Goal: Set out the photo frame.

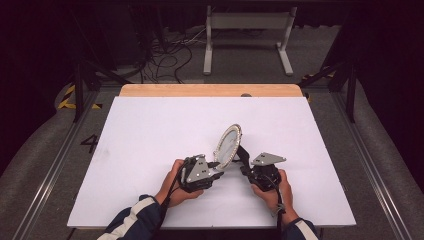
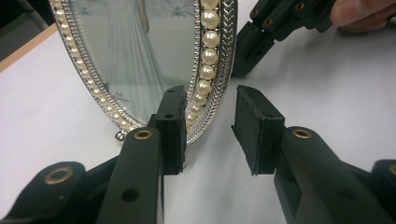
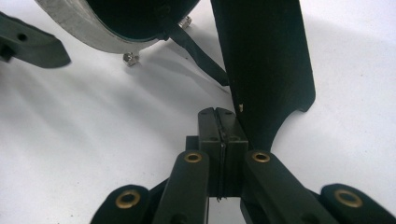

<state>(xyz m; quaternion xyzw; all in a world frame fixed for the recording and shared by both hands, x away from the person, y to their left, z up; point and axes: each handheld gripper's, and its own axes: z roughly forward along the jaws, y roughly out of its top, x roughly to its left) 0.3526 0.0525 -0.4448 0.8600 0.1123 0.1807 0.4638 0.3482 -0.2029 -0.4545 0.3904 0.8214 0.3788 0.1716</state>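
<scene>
Oval picture frame stands on the worktop; left tongs gape around its rim, right tongs closed, empty, beside its stand. A nudge could topple it.

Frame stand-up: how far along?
Done: the frame stands upright on the table, its back stand swung out. In hand: the left hand-held gripper sits open around the rim; the right hand-held gripper is shut beside the stand. Left, probably: back both away.
</scene>
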